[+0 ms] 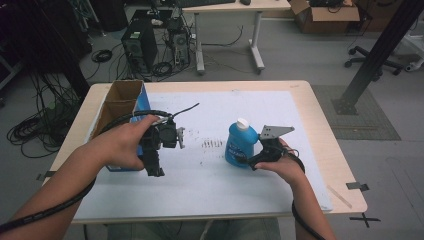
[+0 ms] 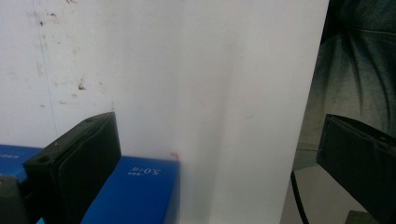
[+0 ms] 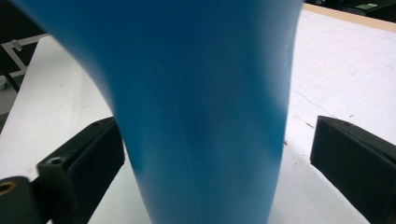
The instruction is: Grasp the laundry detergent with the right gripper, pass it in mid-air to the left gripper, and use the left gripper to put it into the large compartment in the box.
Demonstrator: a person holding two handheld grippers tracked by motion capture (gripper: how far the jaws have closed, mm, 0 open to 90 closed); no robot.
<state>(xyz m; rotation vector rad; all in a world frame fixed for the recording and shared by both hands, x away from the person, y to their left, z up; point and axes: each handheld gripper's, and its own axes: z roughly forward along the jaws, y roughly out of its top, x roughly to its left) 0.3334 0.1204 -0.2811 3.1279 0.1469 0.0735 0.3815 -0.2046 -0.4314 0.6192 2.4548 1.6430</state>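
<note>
The blue bottle [image 1: 237, 147] stands upright on the white mat, right of the tabletop's centre and nearer the right edge than the left. Its body is glossy blue plastic, widening toward the shoulder, with a printed label on the front. A white cap [image 1: 242, 123] closes the neck. In the right gripper view the blue bottle [image 3: 201, 107] rises close up between two black jaws.

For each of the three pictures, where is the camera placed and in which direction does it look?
High view: above the person's side, facing forward and down on the table; both forearms show.
Left gripper view: on the left hand-held gripper, facing the white mat and blue box; its black jaws show.
Right gripper view: on the right hand-held gripper, facing the blue bottle between its jaws.
Shared: high and right views show the bottle.
</note>
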